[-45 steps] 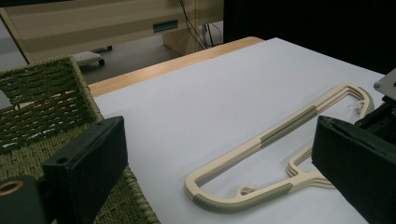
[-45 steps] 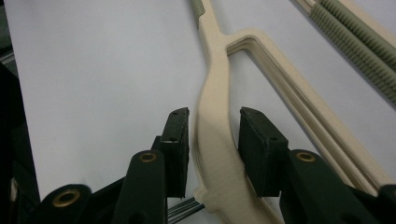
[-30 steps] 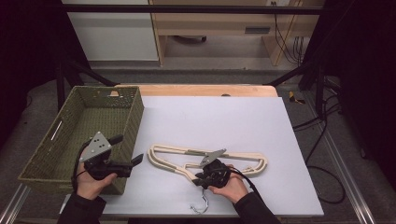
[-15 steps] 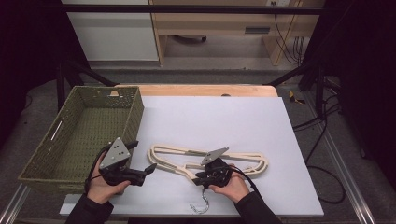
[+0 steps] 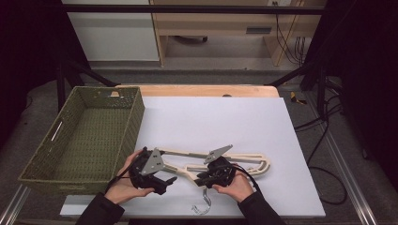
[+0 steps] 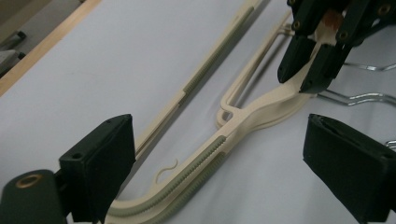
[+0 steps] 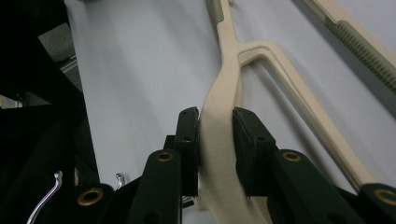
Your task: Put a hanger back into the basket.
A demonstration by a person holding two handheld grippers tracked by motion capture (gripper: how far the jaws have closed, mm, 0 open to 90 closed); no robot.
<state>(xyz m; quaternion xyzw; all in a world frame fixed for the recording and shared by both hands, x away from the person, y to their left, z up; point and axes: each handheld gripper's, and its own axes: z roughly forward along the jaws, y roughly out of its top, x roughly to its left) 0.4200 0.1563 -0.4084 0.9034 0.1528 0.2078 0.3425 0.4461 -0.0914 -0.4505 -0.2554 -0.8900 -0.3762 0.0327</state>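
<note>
A cream plastic hanger (image 5: pixel 192 153) with a metal hook (image 5: pixel 202 206) lies flat near the front of the white table (image 5: pixel 211 117). My right gripper (image 5: pixel 200 177) is shut on the hanger's neck (image 7: pixel 229 74), its pads (image 7: pixel 189 140) pressing on both sides. My left gripper (image 5: pixel 166 176) is at the hanger's left shoulder. In the left gripper view its jaws (image 6: pixel 219 140) stand wide apart and have just been closing. The ribbed shoulder arm (image 6: pixel 205 158) runs between them, untouched. Farther along the same arm, the right gripper (image 6: pixel 308 70) grips the neck.
A green woven basket (image 5: pixel 133 124) stands on the table's left, with nothing inside that I can see. A wooden strip (image 5: pixel 202 90) borders the table's far edge. Black frame bars and cables run at the right.
My left hand has moved right and down, from the basket's front corner to the hanger's left shoulder. The right hand and the hanger have stayed in place.
</note>
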